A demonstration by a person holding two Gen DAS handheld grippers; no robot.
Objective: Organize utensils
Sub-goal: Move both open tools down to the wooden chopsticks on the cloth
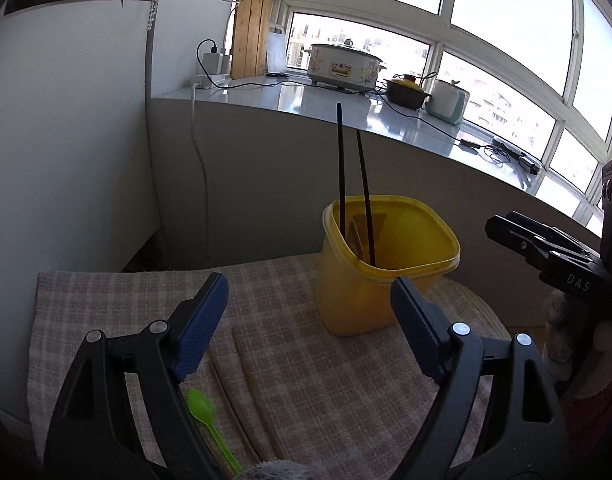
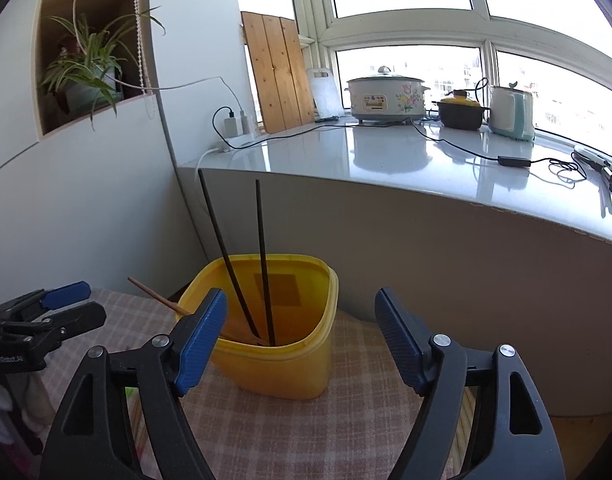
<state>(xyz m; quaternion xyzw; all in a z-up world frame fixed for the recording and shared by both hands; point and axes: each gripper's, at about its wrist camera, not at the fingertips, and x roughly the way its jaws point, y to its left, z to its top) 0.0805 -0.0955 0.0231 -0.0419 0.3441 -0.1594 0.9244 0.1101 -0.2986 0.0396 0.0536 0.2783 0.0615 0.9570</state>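
A yellow plastic tub [image 1: 385,264] stands on a checked cloth [image 1: 345,380]; it also shows in the right wrist view [image 2: 282,352]. Two black chopsticks [image 1: 351,184] stand in it, with a wooden utensil [image 2: 158,298] leaning over its rim. On the cloth in front lie a green plastic spoon [image 1: 208,420] and two wooden chopsticks [image 1: 246,392]. My left gripper [image 1: 309,304] is open and empty above the spoon and chopsticks. My right gripper [image 2: 302,316] is open and empty just before the tub.
A grey counter [image 2: 385,152] behind holds a rice cooker [image 2: 385,98], a dark pot [image 2: 461,114], a kettle [image 2: 509,112], cables and a wooden board [image 2: 278,72]. A white wall [image 1: 66,140] with a plant shelf [image 2: 86,68] stands left.
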